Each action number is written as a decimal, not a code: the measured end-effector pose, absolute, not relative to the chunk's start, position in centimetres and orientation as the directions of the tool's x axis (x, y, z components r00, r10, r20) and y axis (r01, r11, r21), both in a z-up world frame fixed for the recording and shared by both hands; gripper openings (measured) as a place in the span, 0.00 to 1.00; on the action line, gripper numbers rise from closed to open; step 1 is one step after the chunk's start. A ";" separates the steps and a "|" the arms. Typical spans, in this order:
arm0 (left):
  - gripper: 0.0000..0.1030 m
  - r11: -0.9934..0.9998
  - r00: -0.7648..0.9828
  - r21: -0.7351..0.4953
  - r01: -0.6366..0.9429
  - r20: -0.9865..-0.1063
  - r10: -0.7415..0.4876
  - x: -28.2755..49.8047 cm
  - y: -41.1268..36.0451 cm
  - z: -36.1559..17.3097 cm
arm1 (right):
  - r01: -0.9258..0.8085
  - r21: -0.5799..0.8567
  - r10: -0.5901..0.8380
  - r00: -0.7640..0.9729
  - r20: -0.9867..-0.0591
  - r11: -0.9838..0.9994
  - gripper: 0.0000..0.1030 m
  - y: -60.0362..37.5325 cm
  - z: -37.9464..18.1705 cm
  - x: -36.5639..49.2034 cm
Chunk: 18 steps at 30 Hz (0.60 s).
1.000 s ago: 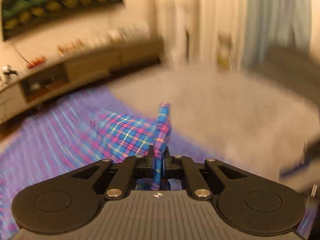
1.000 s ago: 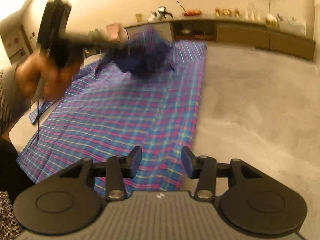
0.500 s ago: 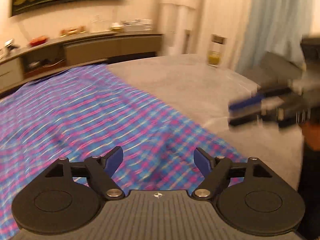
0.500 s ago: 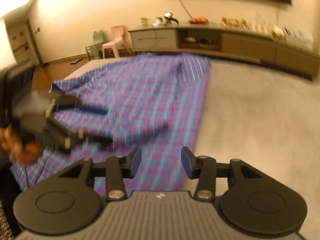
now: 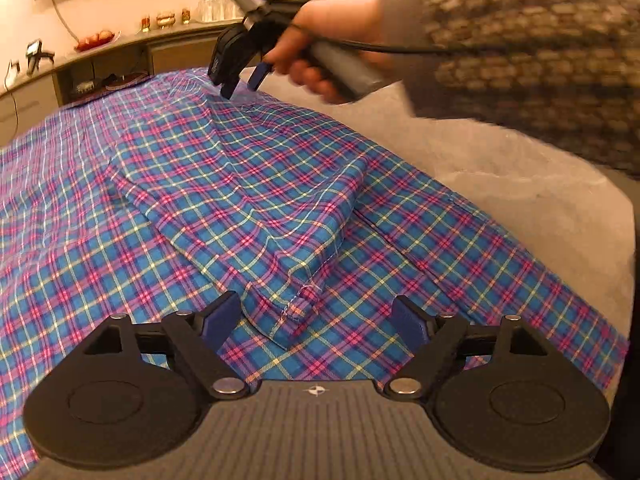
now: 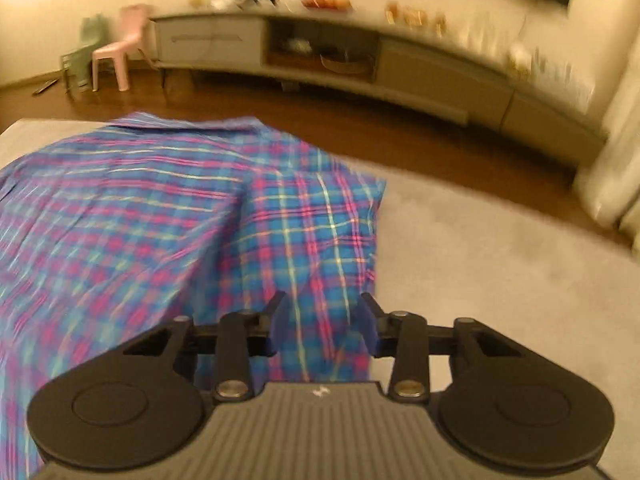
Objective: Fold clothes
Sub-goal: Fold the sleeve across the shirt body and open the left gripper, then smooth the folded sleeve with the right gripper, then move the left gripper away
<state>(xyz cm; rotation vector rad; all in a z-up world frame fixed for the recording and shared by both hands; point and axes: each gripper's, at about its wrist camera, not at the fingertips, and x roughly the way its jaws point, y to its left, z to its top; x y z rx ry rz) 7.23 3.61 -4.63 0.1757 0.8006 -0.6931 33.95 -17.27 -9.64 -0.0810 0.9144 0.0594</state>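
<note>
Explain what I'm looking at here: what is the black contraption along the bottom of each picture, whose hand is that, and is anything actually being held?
No robot here: a person holds a two-finger gripper in each hand, each with a fisheye camera looking along its fingers. The black shape at the bottom of each picture is that gripper itself.

In the left wrist view, the left gripper stands wide open over a folded-in sleeve of a plaid shirt spread on a grey padded surface; its jaws have just been opening and grip nothing. The hand at the top holds the right gripper, tips near the shirt's far end.

The blurred right wrist view shows the right gripper, jaws just narrowing, shirt fabric seen between them, not pinched. A sideboard stands behind.
</note>
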 end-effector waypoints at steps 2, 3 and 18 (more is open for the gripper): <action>0.81 0.763 0.475 -0.128 0.634 -0.714 -0.515 7.1 3.9 -4.5 | -0.086 -0.027 0.033 0.622 -0.783 0.996 0.37 -17.6 -9.9 35.4; 0.81 0.758 0.472 -0.124 0.641 -0.715 -0.516 6.8 3.9 -4.5 | -0.084 -0.027 0.031 0.622 -0.782 0.996 0.37 -17.7 -10.0 36.1; 0.76 0.846 0.540 -0.172 0.504 -0.702 -0.465 6.1 9.6 -2.5 | -0.278 -0.016 0.149 0.561 -0.814 0.961 0.29 -12.1 -9.6 18.8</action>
